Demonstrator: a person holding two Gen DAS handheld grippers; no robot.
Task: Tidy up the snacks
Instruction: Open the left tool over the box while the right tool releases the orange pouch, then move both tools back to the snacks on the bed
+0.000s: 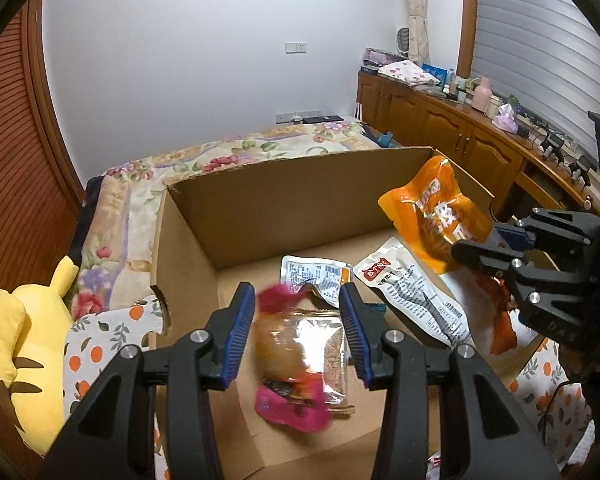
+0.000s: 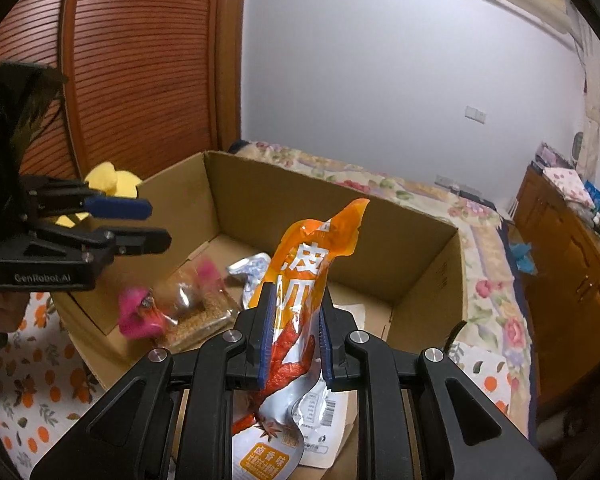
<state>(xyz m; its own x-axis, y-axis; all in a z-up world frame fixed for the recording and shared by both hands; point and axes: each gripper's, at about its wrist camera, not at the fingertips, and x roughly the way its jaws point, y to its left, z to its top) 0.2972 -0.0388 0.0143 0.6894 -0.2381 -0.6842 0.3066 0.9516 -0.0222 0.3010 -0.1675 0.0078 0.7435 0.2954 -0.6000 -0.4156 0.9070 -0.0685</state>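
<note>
Left wrist view: left gripper (image 1: 298, 332) spread, nothing pinched, poised over the open cardboard box (image 1: 300, 184) with the pink-ended clear packet (image 1: 300, 360) directly below and between the blue pads, blurred, so possibly just let go and falling rather than resting on the box floor. Long axis of that packet running away from the camera, roughly in line with the fingers. Further in, two white sachets (image 1: 412, 292) flat on the box floor. At right, the right gripper (image 1: 496, 248) reaching in over the box's right side, pinching the orange pouch (image 1: 432, 216), which sticks up and leftward above the sachets. Right wrist view: right gripper (image 2: 294, 336) pressed narrow on the orange pouch (image 2: 304, 280), pads clamped on its middle, long axis upright and leaning slightly right, top corner pointing toward the far box wall (image 2: 300, 204), lower end hanging over a white sachet (image 2: 324, 412) near the box's near edge. Pouch already above the box interior, so the coming release probably a matter of lowering, not travelling. Left gripper (image 2: 156, 224) visible at left, spread, above the pink packet (image 2: 172, 304), well apart from the pouch.
</note>
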